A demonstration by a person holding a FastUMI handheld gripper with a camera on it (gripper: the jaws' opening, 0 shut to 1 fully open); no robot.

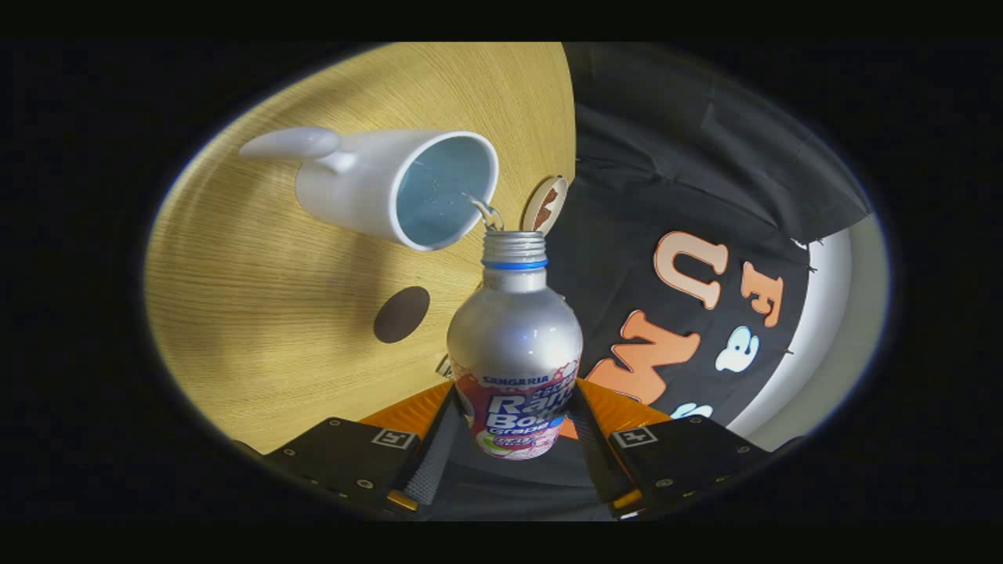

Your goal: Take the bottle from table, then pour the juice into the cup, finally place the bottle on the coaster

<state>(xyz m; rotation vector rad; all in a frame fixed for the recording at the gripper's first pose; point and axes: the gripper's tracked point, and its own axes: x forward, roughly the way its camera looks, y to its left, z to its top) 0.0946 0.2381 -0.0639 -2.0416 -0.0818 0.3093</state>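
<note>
Pour step under way: claw (pixel 513 439) clamps bottle (pixel 515 352), tilted, thin stream entering cup (pixel 407 188) at 11 o'clock. Next, probably: right bottle, carry to coaster (pixel 544 205) beside cup.

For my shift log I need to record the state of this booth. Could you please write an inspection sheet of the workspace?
Surface: wooden table, seen tilted.
Job's things: bottle uncapped, mouth at the white cup rim, liquid running in; round coaster beyond the bottle's mouth.
Clutter: dark round disc on the table.
Grippers: gripper shut on the bottle's labelled lower body.
Cables: nothing seen.
Surroundings: black cloth wall.
</note>
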